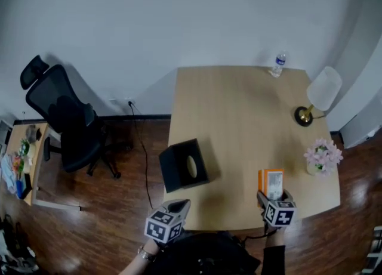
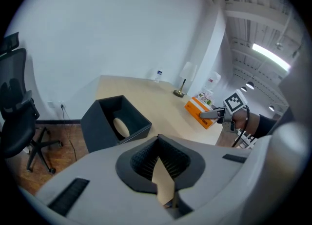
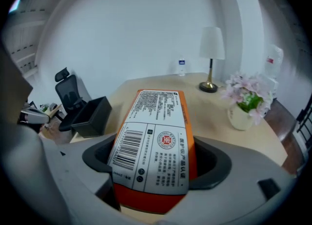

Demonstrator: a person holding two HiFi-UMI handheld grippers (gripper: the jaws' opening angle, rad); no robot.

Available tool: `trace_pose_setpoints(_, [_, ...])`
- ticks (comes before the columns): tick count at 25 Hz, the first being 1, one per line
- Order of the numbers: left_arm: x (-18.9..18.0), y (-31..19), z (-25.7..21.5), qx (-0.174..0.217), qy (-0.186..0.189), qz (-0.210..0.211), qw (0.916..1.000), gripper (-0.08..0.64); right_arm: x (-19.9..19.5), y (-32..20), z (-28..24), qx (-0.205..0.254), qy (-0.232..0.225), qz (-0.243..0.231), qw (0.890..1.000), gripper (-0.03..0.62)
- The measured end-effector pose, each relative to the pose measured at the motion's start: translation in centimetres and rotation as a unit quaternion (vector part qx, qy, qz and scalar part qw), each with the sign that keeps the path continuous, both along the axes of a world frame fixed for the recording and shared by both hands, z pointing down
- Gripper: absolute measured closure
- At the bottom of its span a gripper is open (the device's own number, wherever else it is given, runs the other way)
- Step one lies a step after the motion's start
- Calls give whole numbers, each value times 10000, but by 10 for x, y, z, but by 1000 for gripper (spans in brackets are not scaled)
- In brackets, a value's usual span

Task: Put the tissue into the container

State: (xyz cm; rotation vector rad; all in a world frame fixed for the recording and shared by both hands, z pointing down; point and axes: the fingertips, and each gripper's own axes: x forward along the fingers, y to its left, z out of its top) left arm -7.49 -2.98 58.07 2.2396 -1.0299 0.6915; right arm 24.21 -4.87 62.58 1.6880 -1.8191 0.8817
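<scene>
An orange and white tissue pack (image 1: 271,183) lies on the wooden table (image 1: 239,119) near its front right edge. My right gripper (image 1: 273,199) is shut on its near end; in the right gripper view the pack (image 3: 153,141) fills the space between the jaws, label side up. The container, a black open box (image 1: 185,165) with an oval hole in one wall, sits at the table's front left. My left gripper (image 1: 181,206) hovers just in front of it with its jaws together and nothing in them. In the left gripper view the box (image 2: 114,121) is ahead to the left.
A lamp with a white shade (image 1: 316,98), a water bottle (image 1: 278,64) and a vase of pink flowers (image 1: 322,155) stand along the table's right and far sides. A black office chair (image 1: 65,119) and a small cluttered desk (image 1: 24,160) are on the floor at the left.
</scene>
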Motion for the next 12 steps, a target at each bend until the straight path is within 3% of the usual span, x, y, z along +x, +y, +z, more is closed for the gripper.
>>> trace_pose_setpoints(5, [-28,-11,-4,60,145,-14,9999,557,-107,-29,-20,51,-205,-716,9972,156])
trace_pose_setpoints(12, [-65,-18,1,49,296,-49,9995,557,-228,-69,-30,115,-249,-1599,9867,156])
